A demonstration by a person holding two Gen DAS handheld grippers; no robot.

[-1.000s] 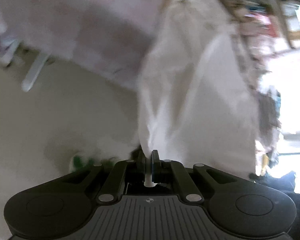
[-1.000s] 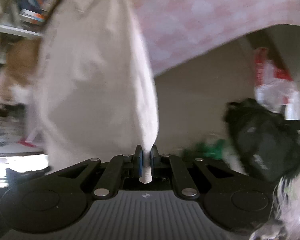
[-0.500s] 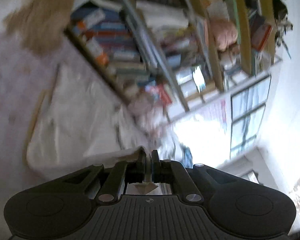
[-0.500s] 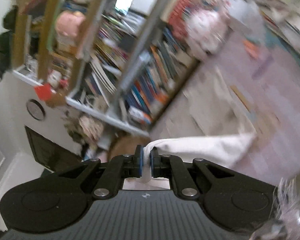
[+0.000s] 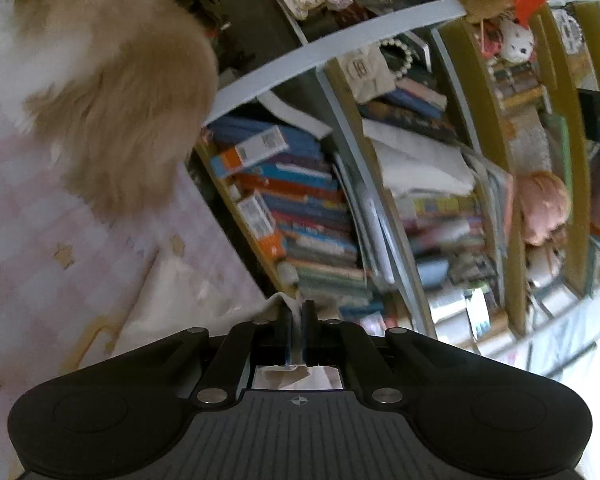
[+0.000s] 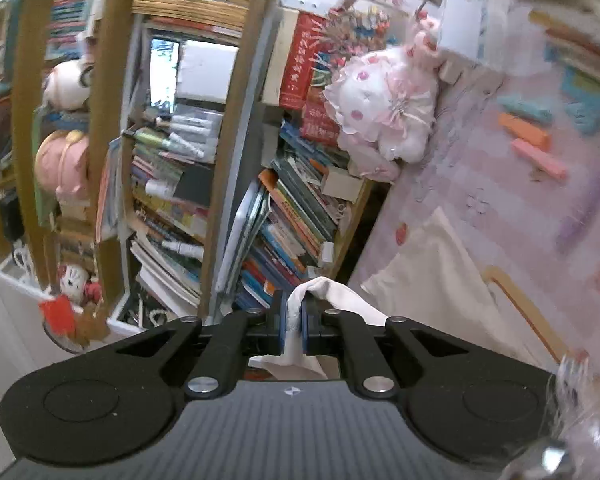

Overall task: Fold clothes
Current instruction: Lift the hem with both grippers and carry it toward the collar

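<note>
A cream white garment lies spread on a pink checked bed cover, with one edge lifted. My right gripper is shut on a bunched corner of that cloth, which drapes off to the right. In the left wrist view the same garment spreads to the left over the bed cover, and my left gripper is shut on another corner of it. Both grippers point roughly level toward the bookshelves. Most of the garment below the grippers is hidden by their bodies.
A crowded bookshelf stands right behind the bed, also filling the right wrist view as bookshelf. A furry tan and white plush sits on the bed at left. A pink and white plush and coloured blocks lie at right.
Both grippers swung up from pointing down at the hanging garment and floor to pointing level at the bookshelves. The garment now lies out over the bed instead of hanging.
</note>
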